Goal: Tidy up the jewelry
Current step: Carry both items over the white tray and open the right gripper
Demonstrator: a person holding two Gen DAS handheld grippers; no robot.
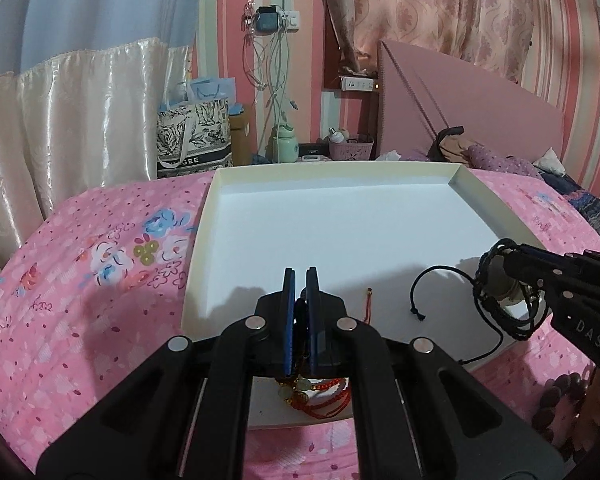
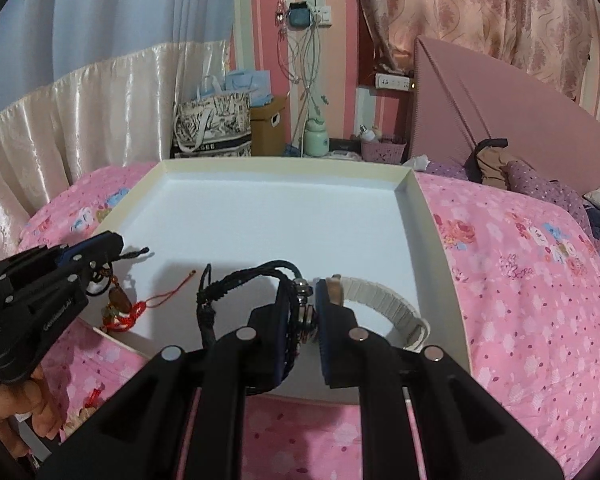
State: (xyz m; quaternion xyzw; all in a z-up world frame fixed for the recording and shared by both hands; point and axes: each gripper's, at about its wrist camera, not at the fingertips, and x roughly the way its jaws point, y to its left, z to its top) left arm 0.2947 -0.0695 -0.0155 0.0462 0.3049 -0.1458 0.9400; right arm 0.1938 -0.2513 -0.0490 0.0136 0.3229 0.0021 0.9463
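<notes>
Nearest me, L claw (image 1: pixel 300 276) is clamped tight on a red cord bracelet (image 1: pixel 324 394) w/ pale beads and a dark cord, hanging just over the near edge of the tray (image 1: pixel 496 208); its loose red tail lies on the tray floor beside the claw. The right-wrist view shows the same bunch dangling at the tray's near-left corner, so it's over the tray but not let go.

R claw (image 2: pixel 305 300) is closed on a bundle: black braided bracelets (image 2: pixel 240 280) plus a white-strapped watch (image 2: pixel 384 304), metal bits pinched between the pads. The watch strap seems to touch the tray floor near the right wall; a black cord trails onto the floor too.

By the tray's near-right corner, dark wooden beads (image 1: pixel 560 396) sit on the bed (image 1: pixel 80 280), not picked up yet.

Further in, the tray's floor is bare white, nothing laid out.

My read: early stage. Both loads brought to the tray, neither released or sorted. Left to do: drop both, spread pieces apart, fetch the beads.
</notes>
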